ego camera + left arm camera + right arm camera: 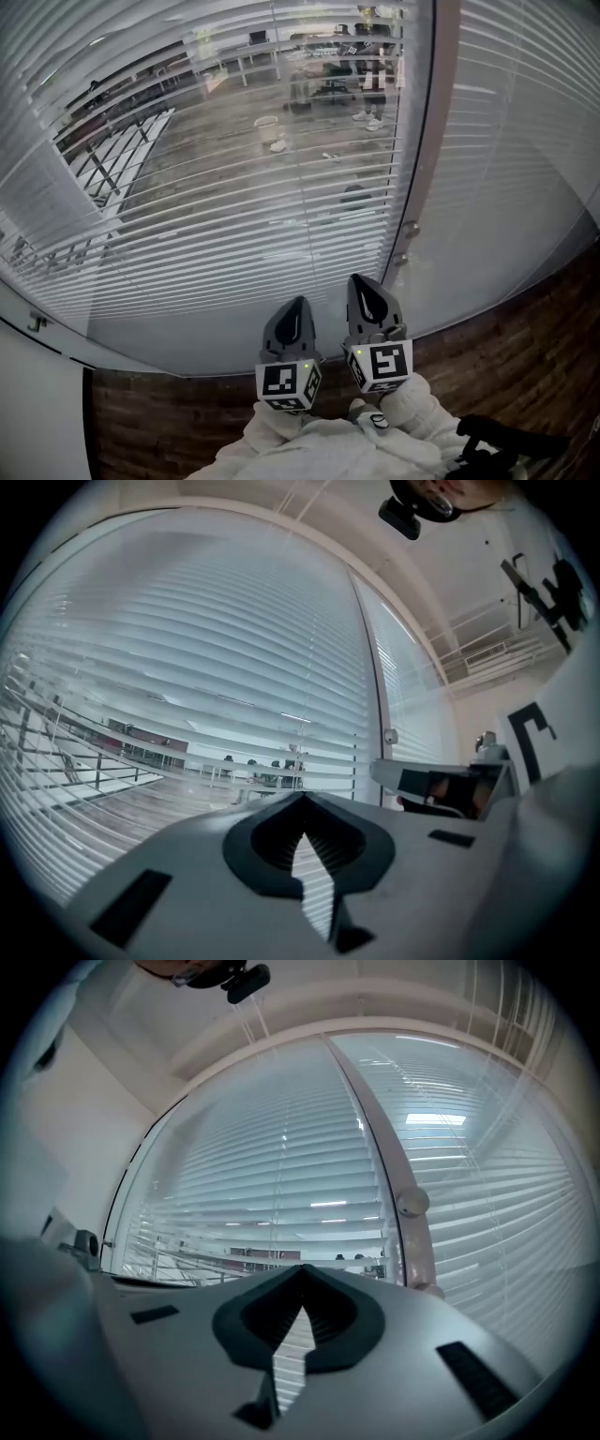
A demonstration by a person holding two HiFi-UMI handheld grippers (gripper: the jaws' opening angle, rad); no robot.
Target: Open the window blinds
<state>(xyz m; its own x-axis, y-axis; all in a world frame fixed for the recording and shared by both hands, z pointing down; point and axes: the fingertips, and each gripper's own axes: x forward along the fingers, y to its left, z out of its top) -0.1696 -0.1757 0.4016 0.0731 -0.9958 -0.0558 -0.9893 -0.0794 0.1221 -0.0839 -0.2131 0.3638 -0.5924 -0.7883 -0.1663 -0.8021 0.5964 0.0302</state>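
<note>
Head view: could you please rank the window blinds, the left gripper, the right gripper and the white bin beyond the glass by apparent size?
1. window blinds
2. left gripper and right gripper, about alike
3. white bin, though distance shrinks it

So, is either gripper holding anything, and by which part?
Cannot be told. The left gripper and right gripper are both shut; a thin cord runs down to the right one's tips, but no grip shows.

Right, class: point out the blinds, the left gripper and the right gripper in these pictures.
blinds [216, 225]: head view, on a slat near the middle.
left gripper [297, 307]: head view, at its closed tips.
right gripper [364, 286]: head view, at its closed tips.
</note>
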